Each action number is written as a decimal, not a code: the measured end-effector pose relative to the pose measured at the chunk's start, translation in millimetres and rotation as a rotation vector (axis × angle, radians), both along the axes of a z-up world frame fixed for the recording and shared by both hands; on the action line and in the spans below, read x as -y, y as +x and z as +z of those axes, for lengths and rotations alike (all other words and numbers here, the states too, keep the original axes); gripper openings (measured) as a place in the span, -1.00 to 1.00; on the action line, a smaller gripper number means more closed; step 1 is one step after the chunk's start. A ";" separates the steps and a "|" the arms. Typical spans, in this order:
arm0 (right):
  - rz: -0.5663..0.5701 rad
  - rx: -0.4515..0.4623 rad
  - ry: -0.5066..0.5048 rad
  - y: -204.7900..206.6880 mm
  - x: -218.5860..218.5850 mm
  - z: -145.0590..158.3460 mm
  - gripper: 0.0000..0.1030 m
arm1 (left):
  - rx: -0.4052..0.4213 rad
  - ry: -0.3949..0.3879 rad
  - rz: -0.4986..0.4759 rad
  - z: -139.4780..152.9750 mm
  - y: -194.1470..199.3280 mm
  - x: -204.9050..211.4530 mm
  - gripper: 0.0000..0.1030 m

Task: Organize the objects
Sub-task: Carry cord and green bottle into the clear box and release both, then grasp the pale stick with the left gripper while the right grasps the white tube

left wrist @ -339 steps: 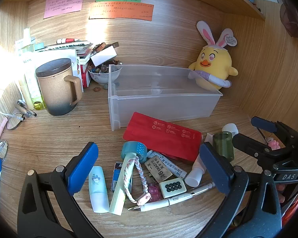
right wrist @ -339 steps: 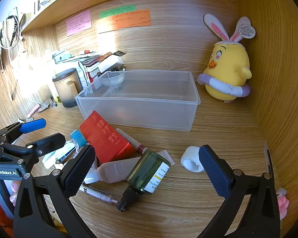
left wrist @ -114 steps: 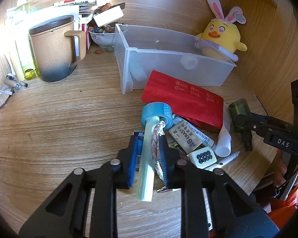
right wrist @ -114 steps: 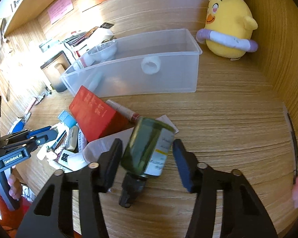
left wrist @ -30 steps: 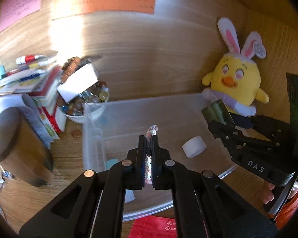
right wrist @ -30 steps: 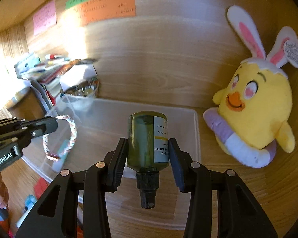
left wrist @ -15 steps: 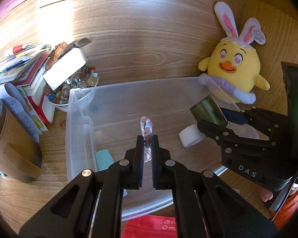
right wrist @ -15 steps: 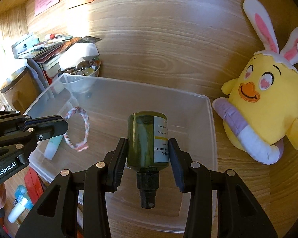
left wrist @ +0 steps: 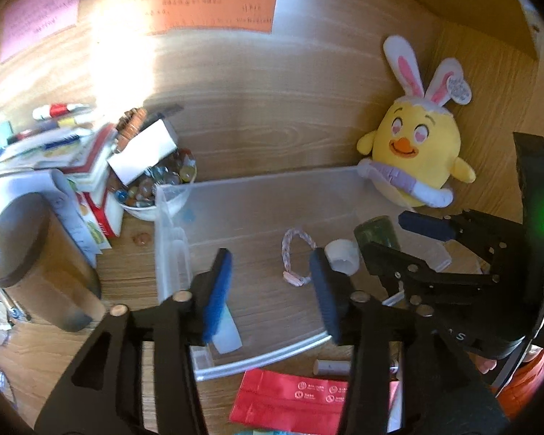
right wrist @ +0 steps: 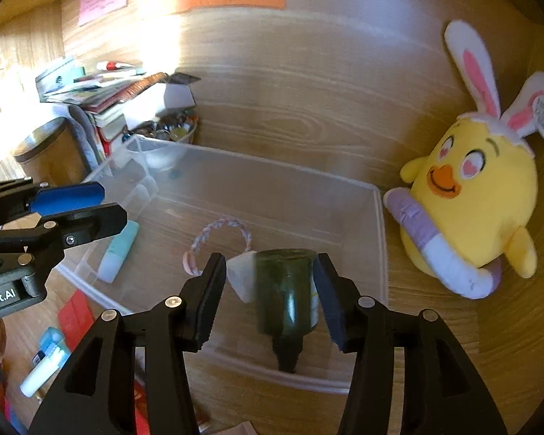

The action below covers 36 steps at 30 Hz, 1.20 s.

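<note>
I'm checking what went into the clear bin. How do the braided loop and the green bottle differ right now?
The braided loop is pale pink and white cord, thin and limp; the green bottle is dark, rigid and bulky. The loop lies flat on the floor of the clear bin, clear of the opening left gripper; the bottle, blurred, sits between the opening right gripper jaws, cap toward the camera. Both are inside the bin.

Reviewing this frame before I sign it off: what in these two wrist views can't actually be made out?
- Green bottle, right wrist view: motion-blurred, so its label is unreadable and any contact with the right gripper's opening jaws is unclear.
- Orange note on the back wall, left wrist view: writing too small and washed out by sunlight.
- Red pouch, left wrist view: cut off by the bottom edge and the left gripper.
</note>
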State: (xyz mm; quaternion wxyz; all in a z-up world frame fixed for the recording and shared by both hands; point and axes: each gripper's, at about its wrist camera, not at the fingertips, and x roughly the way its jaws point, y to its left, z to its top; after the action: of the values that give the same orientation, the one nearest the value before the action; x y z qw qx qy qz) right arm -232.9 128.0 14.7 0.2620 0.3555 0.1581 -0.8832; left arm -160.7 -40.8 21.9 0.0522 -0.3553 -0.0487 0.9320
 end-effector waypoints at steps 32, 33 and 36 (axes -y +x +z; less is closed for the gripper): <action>0.004 0.070 -0.121 117.0 -46.0 -29.2 0.62 | 0.065 -0.006 0.044 -47.7 127.4 21.9 0.80; 0.002 0.077 -0.119 120.6 -45.5 -32.8 0.62 | 0.071 -0.003 0.043 -50.9 130.2 22.3 0.78; 0.005 0.102 -0.128 132.6 -43.8 -39.6 0.62 | 0.086 0.000 0.042 -59.3 139.7 21.3 0.65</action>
State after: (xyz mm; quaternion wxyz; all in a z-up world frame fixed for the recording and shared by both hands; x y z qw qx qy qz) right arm -100.3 171.8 -25.0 0.2941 0.3822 0.0887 -0.8715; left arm -21.1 -62.1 -37.5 0.0303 -0.3940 -0.0586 0.9167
